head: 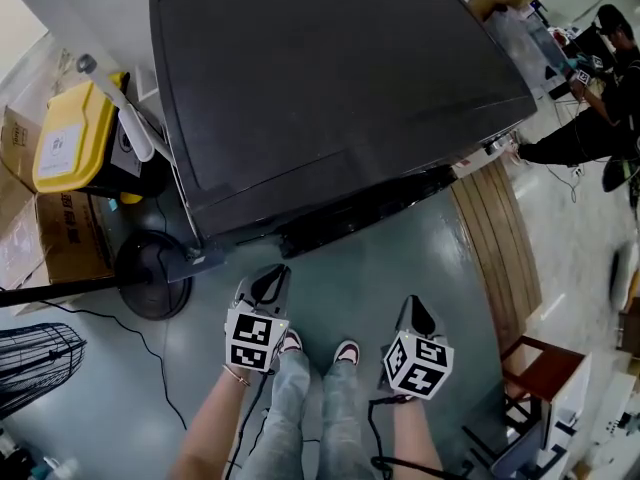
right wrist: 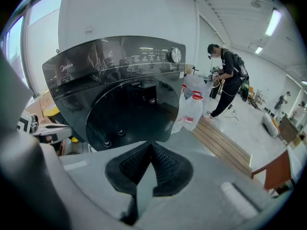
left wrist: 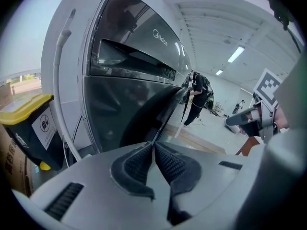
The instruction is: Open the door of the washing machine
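Hovering just in front of the washing machine (head: pixel 330 88), the left gripper (head: pixel 271 280) has its ribbed pads pressed together on nothing, and the right gripper (head: pixel 415 314) beside it is closed and empty in the same way. Neither touches the machine. The person stands facing its front, feet close to its base. The round dark door (right wrist: pixel 132 111) sits in the front panel below the control strip and knob (right wrist: pixel 176 55), and it looks fully closed. From the left gripper view it shows only edge-on, bulging out from the front. I'd expect it to be a stiff, fairly heavy hinged door with a glossy, slippery face, so pressing on the face would likely skid. A better hold is probably the rim, or a recessed pull on it, but I can't make out from here which side that pull is on. The latch will likely resist and then let go suddenly, so a steady pull seems wise, and the jaws must spread first. A yellow-lidded bin (head: pixel 70 133) stands to the machine's left, and wooden planks (head: pixel 495 238) and plastic water jugs (right wrist: pixel 192 104) lie to its right. A person in black (right wrist: pixel 225 75) stands beyond those, well clear.
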A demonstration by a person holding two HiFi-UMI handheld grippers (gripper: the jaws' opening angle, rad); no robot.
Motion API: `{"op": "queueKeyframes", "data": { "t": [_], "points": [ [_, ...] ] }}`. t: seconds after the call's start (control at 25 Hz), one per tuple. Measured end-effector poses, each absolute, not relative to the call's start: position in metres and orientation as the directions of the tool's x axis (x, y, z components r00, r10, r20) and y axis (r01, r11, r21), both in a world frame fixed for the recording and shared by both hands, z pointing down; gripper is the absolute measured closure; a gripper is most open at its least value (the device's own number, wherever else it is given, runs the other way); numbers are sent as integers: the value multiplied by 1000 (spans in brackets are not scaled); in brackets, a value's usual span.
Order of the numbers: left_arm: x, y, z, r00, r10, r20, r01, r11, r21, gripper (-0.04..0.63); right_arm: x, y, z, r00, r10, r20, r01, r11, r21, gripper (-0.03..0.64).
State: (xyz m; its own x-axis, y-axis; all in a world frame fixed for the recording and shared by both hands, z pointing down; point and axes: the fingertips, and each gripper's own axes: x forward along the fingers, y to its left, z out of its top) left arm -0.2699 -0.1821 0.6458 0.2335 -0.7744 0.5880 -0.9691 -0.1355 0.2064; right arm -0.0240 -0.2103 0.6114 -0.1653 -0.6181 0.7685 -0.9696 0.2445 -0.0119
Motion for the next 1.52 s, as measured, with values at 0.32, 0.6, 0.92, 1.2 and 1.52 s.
{"op": "queueKeyframes", "data": {
  "t": [0.32, 0.6, 0.92, 1.2, 1.52],
  "points": [
    [-268, -184, 657, 248, -774, 583, -968, -169, 187, 588, -11, -206, 616, -145, -618, 772, -975, 221, -7, 611],
    [-263, -195, 664, 296, -762, 576, -954, -261, 146, 488, 1, -199, 623, -129, -617, 776, -980, 199, -6, 611],
    [-258, -205, 684, 311, -732, 605, -928, -371, 28, 479, 14, -190, 631, -114, -607, 787, -983, 182, -2, 612],
    [-252, -216, 692, 327, -716, 617, -923, -382, 47, 479, 23, -185, 635, -106, -598, 794, -985, 171, -3, 611],
    [-249, -225, 696, 339, -700, 628, -911, -412, 33, 495, 32, -184, 634, -105, -596, 796, -987, 159, -11, 612]
  ]
}}
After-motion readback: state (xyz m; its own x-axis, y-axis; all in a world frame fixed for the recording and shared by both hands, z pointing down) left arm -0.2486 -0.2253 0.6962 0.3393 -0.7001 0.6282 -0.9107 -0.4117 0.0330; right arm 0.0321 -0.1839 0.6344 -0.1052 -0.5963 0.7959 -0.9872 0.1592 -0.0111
